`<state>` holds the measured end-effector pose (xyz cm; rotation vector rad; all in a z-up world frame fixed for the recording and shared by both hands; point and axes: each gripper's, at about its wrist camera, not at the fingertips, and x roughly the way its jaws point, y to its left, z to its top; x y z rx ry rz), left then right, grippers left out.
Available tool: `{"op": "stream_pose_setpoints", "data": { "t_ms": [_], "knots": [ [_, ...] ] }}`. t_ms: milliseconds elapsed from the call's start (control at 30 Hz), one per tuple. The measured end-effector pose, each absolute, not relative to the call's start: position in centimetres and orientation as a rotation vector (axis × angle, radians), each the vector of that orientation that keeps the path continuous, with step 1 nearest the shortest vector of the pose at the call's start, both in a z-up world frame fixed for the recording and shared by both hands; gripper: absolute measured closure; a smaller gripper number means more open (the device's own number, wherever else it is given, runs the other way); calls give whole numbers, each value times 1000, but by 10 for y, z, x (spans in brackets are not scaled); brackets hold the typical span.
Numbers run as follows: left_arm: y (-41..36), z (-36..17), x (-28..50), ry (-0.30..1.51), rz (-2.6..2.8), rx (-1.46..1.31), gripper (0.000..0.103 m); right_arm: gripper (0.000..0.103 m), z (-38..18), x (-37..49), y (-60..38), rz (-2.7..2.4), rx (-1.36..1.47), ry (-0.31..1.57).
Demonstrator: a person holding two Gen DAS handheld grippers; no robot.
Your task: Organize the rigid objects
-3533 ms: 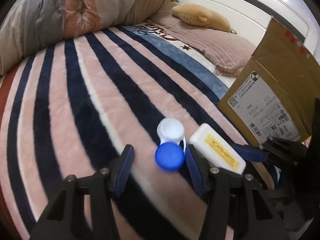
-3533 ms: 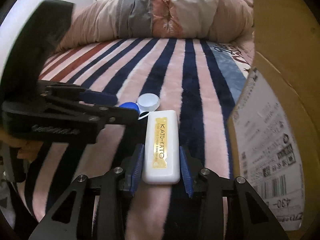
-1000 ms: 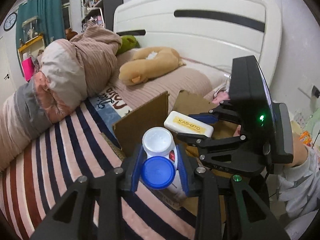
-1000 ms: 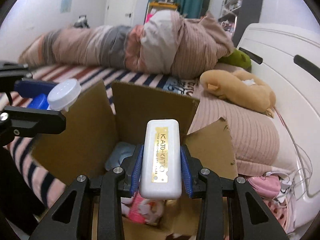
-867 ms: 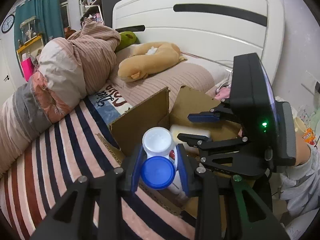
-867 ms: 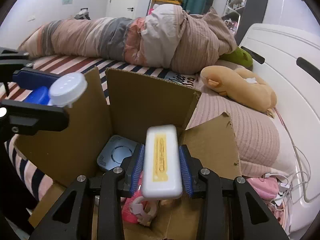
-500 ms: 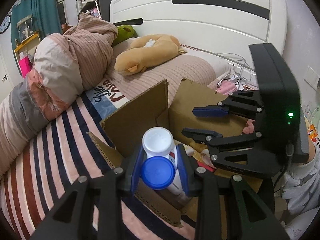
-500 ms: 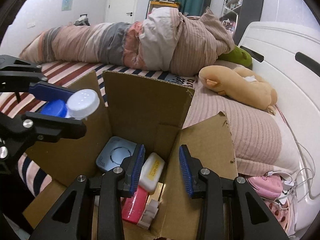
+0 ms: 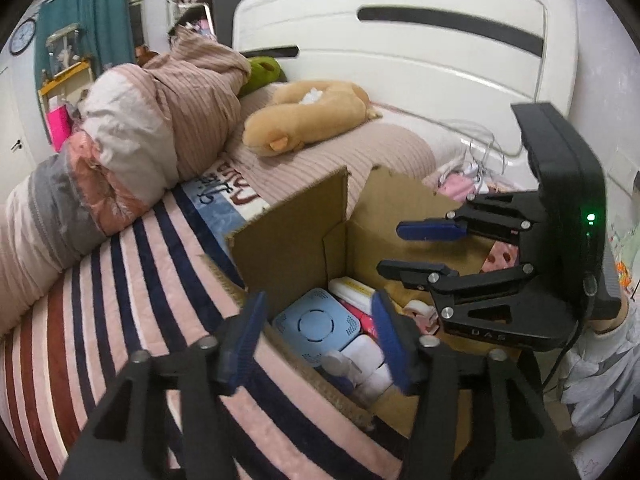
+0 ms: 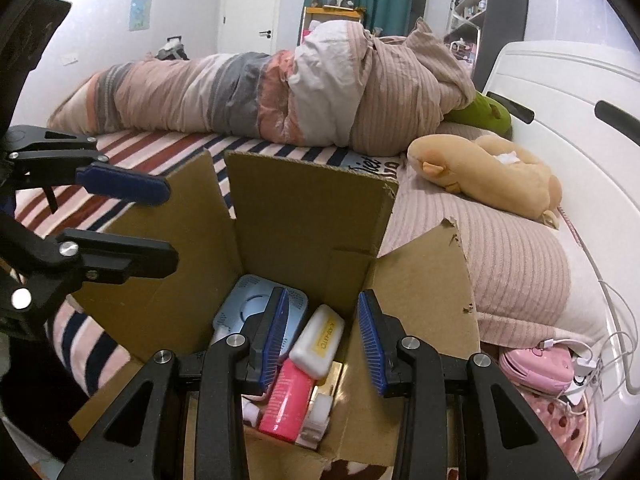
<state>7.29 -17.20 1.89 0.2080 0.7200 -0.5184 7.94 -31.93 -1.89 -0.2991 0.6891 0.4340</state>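
Note:
An open cardboard box (image 9: 296, 240) (image 10: 308, 216) stands on the bed. Inside lie a light blue round-grilled device (image 9: 316, 326) (image 10: 246, 308), the white case with a yellow label (image 10: 318, 340) (image 9: 356, 290), a pink tube (image 10: 286, 400) and white items (image 9: 360, 364). My left gripper (image 9: 318, 344) is open and empty above the box's near edge; it also shows in the right wrist view (image 10: 132, 220). My right gripper (image 10: 322, 344) is open and empty over the box; it also shows in the left wrist view (image 9: 420, 248). The blue and white lens case is not clearly visible.
The bed has a striped blanket (image 9: 120, 300), a rolled duvet (image 10: 260, 96), a tan plush toy (image 10: 488, 172) and a ribbed pink pillow (image 10: 512, 264). A white headboard (image 9: 400, 48) lies behind. Pink gadgets and cables (image 10: 540, 364) lie right of the box.
My right gripper opened and dropped the white labelled case into the box. My left gripper then opened and no longer holds the blue and white lens case.

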Motion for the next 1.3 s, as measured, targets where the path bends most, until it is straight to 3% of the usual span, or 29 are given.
{"op": "stream_pose_setpoints", "data": {
  "t_ms": [233,400,500,733,1300],
  "knots": [
    [-140,44,44,607,-415,101,22,52,6,66,-316,581,-225,622],
    [-113,55,28,514,-297,19,13,17,30,50,-317,633,-173,494],
    [-95,57,20,470,-196,-21,10,4,40,41,-317,664,-148,425],
    [-68,43,19,430,-68,-45,9,0,45,30,-317,706,-97,327],
    [-48,22,31,475,-41,-76,9,0,36,34,-311,679,-82,375]
  ]
}}
